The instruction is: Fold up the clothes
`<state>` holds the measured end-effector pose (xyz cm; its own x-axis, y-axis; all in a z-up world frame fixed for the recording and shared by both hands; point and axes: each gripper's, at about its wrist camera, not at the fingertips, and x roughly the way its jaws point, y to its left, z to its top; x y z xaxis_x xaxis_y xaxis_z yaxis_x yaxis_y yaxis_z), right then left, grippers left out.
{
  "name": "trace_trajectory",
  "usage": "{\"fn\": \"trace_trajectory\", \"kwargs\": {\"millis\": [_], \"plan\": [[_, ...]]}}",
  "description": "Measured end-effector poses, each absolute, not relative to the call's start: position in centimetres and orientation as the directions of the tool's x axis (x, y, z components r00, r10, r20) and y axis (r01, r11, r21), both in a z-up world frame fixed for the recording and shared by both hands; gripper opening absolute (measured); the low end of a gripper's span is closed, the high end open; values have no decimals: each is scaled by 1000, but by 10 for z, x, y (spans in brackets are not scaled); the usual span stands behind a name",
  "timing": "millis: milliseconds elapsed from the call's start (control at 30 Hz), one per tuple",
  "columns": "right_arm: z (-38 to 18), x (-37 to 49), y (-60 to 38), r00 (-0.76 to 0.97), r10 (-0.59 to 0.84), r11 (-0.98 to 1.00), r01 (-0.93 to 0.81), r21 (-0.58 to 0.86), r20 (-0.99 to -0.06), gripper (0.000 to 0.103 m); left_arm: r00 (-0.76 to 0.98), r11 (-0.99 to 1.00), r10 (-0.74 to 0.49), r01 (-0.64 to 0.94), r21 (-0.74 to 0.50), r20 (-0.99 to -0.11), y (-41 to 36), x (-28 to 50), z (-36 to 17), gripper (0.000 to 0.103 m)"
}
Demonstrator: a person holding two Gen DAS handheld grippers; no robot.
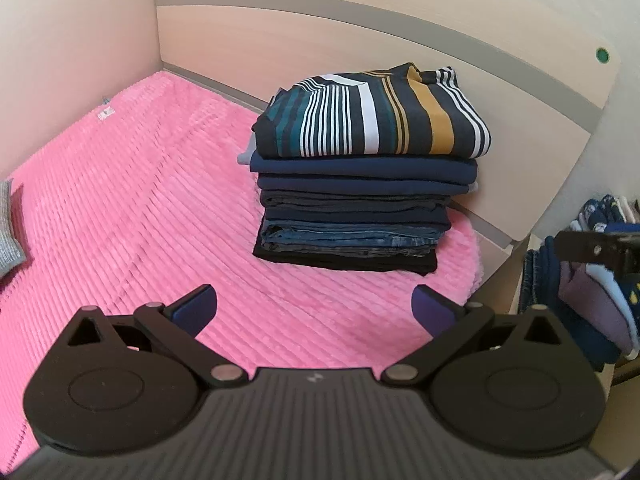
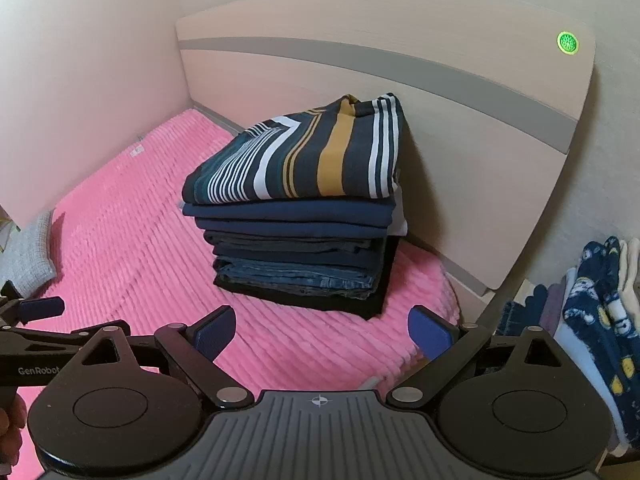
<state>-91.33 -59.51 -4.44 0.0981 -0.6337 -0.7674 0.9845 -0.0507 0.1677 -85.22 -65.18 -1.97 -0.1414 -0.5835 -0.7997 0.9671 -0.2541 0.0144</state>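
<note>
A stack of folded clothes [image 1: 360, 208] sits on the pink ribbed bedspread [image 1: 140, 220] against the headboard. A striped navy, white and mustard garment [image 1: 372, 120] lies on top; dark blue tops, jeans and a black piece lie under it. The stack shows in the right wrist view [image 2: 296, 240] with the striped garment [image 2: 304, 160] on top. My left gripper [image 1: 316, 312] is open and empty, hovering over the bedspread in front of the stack. My right gripper [image 2: 320, 336] is open and empty, also in front of the stack. The left gripper's finger [image 2: 40, 308] shows at the right view's left edge.
The wooden headboard [image 1: 440, 64] stands behind the stack, a wall to the left. A grey knitted item [image 2: 28, 264] lies at the bed's left edge. Hanging or piled clothes [image 2: 592, 320] fill the space to the right of the bed.
</note>
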Motion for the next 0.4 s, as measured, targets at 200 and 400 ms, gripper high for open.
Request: {"fn": "trace_trajectory", "kwargs": {"millis": [200,400], "plan": [[-44,-912,-596,82,-633,-61,986,156,-770,95,-139,-259,-583,966,21,-801,-651,-854,-20,102],[-45,-912,-595,86,-628,-59,986,158,-773,95,-145,-272,-592,962,27,-793,-648,-859,-21,102]]}}
